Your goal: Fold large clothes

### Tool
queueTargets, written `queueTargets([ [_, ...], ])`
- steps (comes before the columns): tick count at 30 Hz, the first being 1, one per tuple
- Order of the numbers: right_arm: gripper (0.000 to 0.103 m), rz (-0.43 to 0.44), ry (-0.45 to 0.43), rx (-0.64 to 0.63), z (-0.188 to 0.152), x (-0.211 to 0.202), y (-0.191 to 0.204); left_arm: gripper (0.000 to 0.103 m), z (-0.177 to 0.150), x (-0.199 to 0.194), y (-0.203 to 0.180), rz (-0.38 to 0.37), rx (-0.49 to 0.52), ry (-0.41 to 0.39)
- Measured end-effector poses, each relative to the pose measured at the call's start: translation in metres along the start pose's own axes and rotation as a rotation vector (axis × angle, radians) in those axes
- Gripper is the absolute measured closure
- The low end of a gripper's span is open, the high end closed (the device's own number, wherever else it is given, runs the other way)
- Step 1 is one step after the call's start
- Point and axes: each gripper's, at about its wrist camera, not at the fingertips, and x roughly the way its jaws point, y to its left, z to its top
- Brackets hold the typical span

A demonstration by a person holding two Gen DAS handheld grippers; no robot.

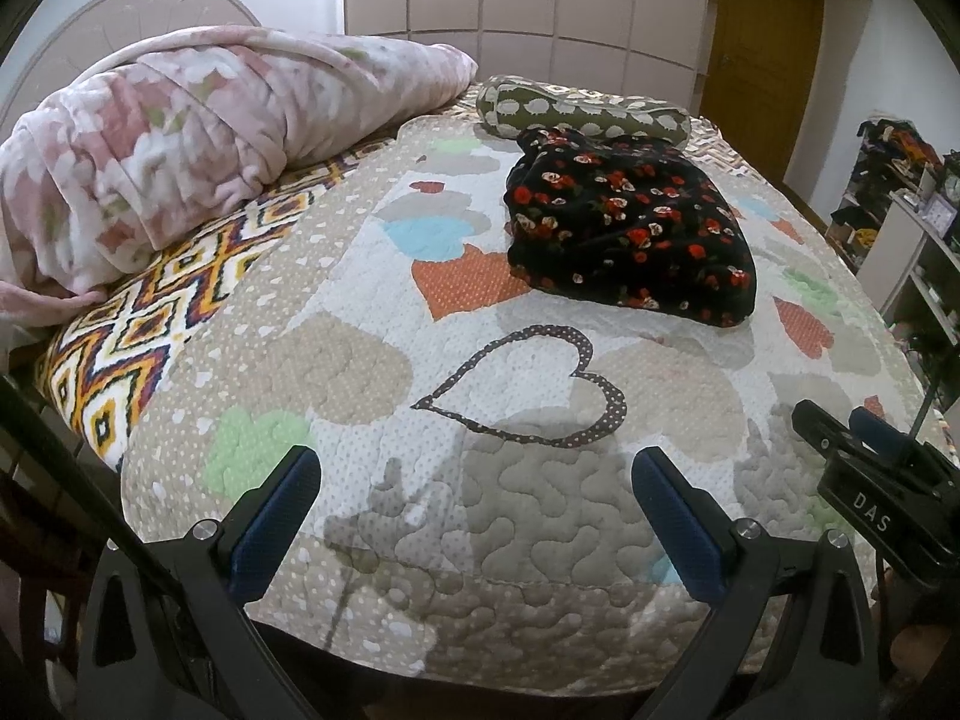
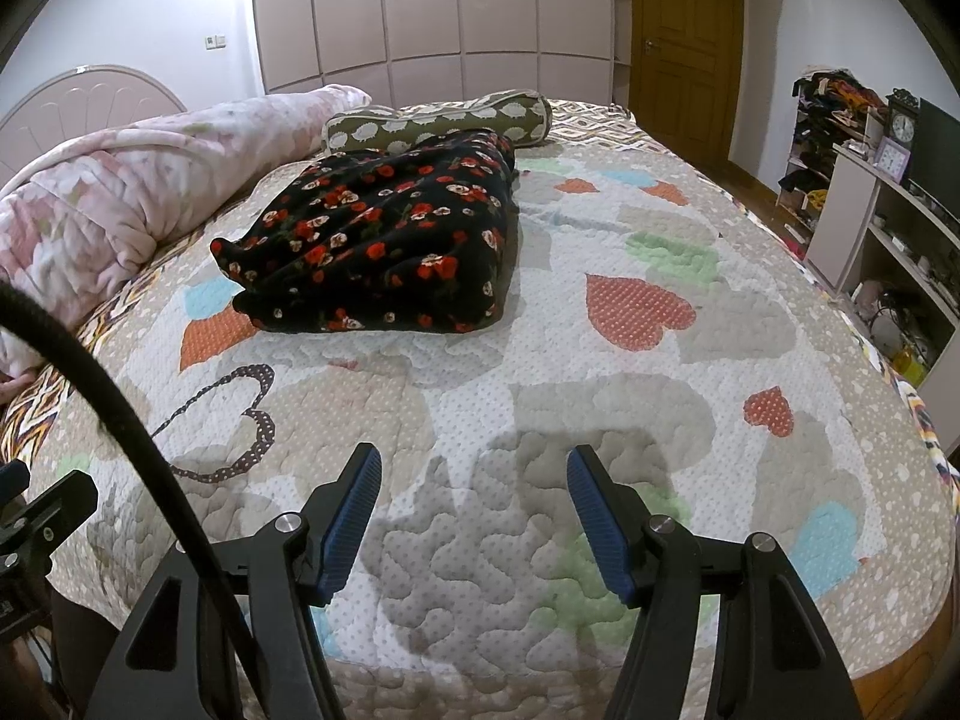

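- My left gripper (image 1: 474, 516) hangs over the near edge of the bed, its blue-padded fingers (image 1: 279, 531) spread wide with nothing between them.
- My right gripper (image 2: 474, 516) sits just beside it, fingers (image 2: 354, 519) likewise spread apart and holding nothing; I see its black body at the right edge of the left wrist view.
- The black floral garment (image 1: 630, 234) lies in a folded bundle on the quilted heart-patterned bedspread (image 1: 372, 276), well apart from both grippers, toward the far side of the bed.
- Just behind the garment lies an olive bolster pillow (image 2: 438, 120) with a white pattern; I cannot tell whether the two touch.
- A rolled pink floral blanket (image 1: 180, 138) lies along the left side by the headboard (image 2: 78, 102).
- A cable (image 2: 120, 408) arcs across the left of my right wrist view.
- Wardrobe doors (image 2: 432, 6) and a wooden door (image 2: 684, 36) stand beyond the bed; cluttered shelves (image 2: 888, 228) line the right wall.
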Motion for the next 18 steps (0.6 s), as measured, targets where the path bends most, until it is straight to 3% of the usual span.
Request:
queueTargets([
  [18, 0.034, 0.0, 0.002, -0.001, -0.0009, 0.0005, 0.0, 0.0, -0.0022, 0.002, -0.0003, 0.0, 0.0, 0.008],
])
